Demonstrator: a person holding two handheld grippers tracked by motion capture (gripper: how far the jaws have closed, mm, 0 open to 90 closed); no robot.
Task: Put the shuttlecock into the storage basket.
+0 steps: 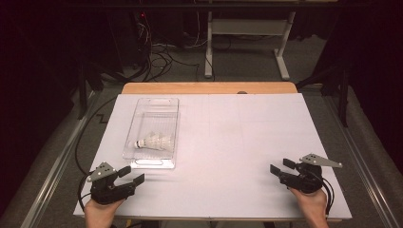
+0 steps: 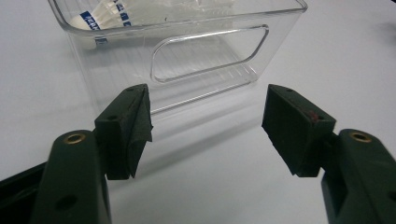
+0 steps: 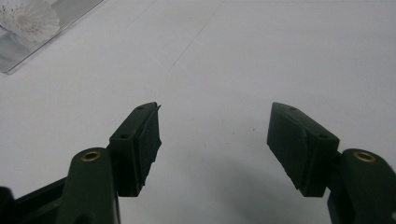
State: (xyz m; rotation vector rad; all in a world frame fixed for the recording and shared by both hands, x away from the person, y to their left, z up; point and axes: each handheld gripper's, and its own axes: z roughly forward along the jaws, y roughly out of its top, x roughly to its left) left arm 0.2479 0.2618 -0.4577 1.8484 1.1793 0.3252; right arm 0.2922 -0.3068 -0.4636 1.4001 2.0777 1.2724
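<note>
A clear plastic bin (image 1: 154,133) lies on the white table top (image 1: 228,142), left of the middle. Inside it rest white shuttlecocks (image 1: 154,141), corks toward the left. In the left gripper view the bin's near wall with its handle cutout (image 2: 210,53) stands just beyond the jaws, and a shuttlecock cork with blue banding (image 2: 95,21) shows at the top left. My left gripper (image 1: 131,175) is open near the bin's front end, nothing between its pads. My right gripper (image 1: 282,166) is open at the front right, far from the bin; its own view shows a shuttlecock (image 3: 30,18) at the top left.
The white sheet covers a wooden table whose back edge (image 1: 209,88) shows beyond it. Metal rails run along both sides. A white desk frame (image 1: 247,38) and cables stand on the floor behind.
</note>
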